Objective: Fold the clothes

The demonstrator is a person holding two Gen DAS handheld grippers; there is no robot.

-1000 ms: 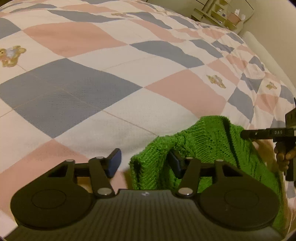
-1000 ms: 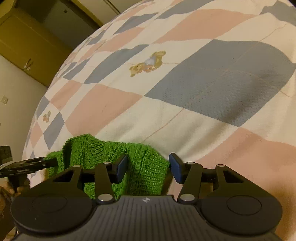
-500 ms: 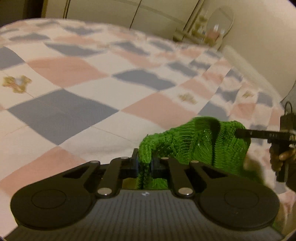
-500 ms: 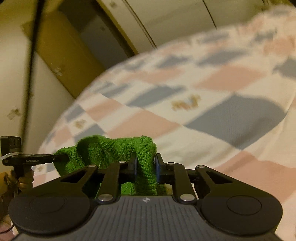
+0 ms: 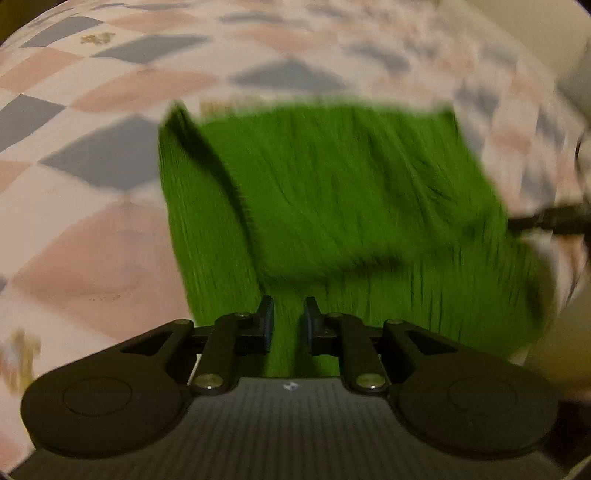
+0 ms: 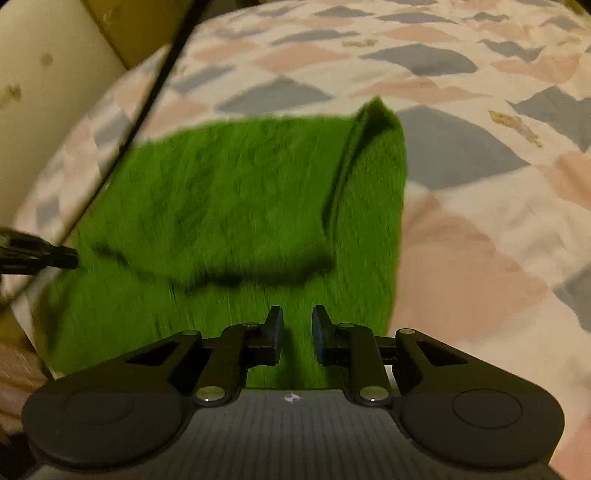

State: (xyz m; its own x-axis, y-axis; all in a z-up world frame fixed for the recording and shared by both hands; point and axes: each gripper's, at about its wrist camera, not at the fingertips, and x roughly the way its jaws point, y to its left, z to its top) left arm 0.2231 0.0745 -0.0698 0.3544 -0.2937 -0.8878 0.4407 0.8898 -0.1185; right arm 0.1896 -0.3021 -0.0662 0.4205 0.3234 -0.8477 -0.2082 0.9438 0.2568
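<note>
Between both grippers' fingers (image 5: 266, 325), green sweater (image 5: 332, 192).

Bedroom: quilted patchwork bedspread (image 6: 480, 229)

A bed (image 6: 480, 229) is covered by a quilt (image 5: 96, 236) patterned in diamonds of pink, grey-blue and cream, with small tan motifs (image 6: 515, 125) printed here and there. The room is lit dimly, in a warm yellowish cast. Along the bed's left edge, in the right wrist view, a pale padded surface (image 6: 40, 107) is seen, with a yellow-brown wooden panel (image 6: 136, 26) beyond it. A cream wall (image 5: 517, 40) is glimpsed past the far right corner in the left wrist view, much blurred.
</note>
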